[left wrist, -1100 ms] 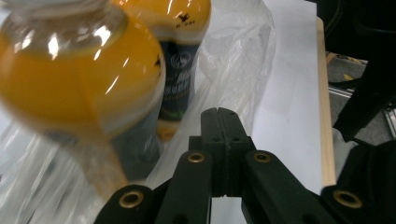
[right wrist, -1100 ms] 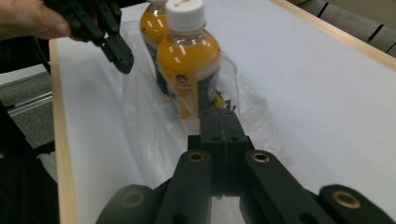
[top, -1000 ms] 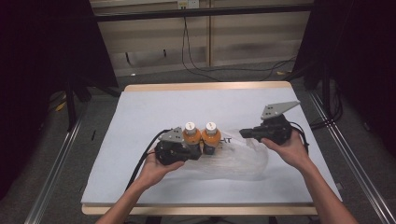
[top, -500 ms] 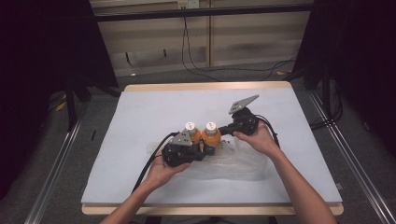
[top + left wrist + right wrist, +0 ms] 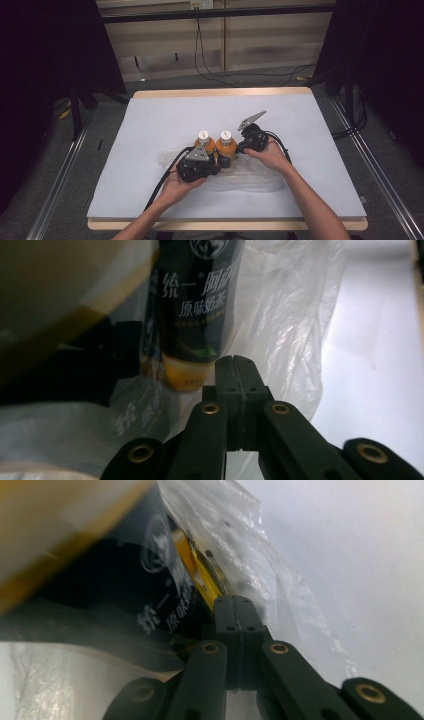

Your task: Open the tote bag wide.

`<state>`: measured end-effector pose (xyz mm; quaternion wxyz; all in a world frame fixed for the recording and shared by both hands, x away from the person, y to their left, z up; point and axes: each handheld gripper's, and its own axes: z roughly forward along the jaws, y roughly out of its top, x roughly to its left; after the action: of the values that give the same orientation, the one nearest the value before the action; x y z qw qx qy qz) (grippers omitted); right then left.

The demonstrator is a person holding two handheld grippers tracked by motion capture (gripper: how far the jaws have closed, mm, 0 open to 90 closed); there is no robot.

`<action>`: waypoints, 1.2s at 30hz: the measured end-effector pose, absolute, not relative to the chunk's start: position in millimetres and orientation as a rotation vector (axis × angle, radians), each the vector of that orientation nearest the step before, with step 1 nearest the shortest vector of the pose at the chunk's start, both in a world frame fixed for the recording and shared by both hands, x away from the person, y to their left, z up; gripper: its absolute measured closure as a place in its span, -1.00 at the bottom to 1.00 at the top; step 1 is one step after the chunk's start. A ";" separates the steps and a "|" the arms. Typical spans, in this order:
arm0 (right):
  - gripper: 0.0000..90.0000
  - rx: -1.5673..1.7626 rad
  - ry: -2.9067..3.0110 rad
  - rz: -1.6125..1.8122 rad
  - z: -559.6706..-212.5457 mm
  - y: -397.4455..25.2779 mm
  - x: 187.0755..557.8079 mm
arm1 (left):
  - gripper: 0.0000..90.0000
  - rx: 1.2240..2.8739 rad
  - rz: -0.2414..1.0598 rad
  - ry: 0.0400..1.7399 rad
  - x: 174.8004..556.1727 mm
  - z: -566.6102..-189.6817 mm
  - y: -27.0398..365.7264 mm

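Observation:
Two orange drink bottles with white caps, the left bottle [image 5: 204, 143] and the right bottle [image 5: 226, 142], stand side by side mid-table at the edge of a clear plastic bag [image 5: 252, 179]. My left gripper [image 5: 219, 163] lies in front of them, pointing right. In the left gripper view the left gripper [image 5: 239, 361] has its jaws pressed together at the film of the bag [image 5: 292, 315], just under a dark-labelled bottle [image 5: 195, 315]. My right gripper [image 5: 238, 148] reaches in from the right. Its jaws meet at the right gripper [image 5: 236, 600] on the bag's edge [image 5: 235, 535], beside the bottle label [image 5: 150, 607].
The table [image 5: 150, 125] is covered by a pale sheet with a wooden rim. Dark curtains and metal rails flank it, and cables lie on the floor behind. A cable trails from each gripper along the person's forearms.
The right gripper has swung in from the table's right side to the bottles and the bag. The left gripper has stayed in front of the bottles.

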<state>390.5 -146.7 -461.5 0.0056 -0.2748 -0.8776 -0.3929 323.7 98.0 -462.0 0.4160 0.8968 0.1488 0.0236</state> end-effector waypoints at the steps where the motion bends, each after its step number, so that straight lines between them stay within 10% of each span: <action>1: 1.00 -0.866 -2.740 -1.221 -463.5 -146.2 391.3 | 1.00 2.265 0.069 0.372 323.0 -463.1 97.4; 36: 1.00 -1.131 -2.775 -1.139 -480.4 -132.1 431.8 | 1.00 2.358 -0.066 0.262 287.9 -476.4 128.9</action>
<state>431.8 -132.1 -480.4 -0.0321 -0.3527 -0.8651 -0.3553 287.9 128.9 -476.4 0.3749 0.9211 0.1022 -0.0258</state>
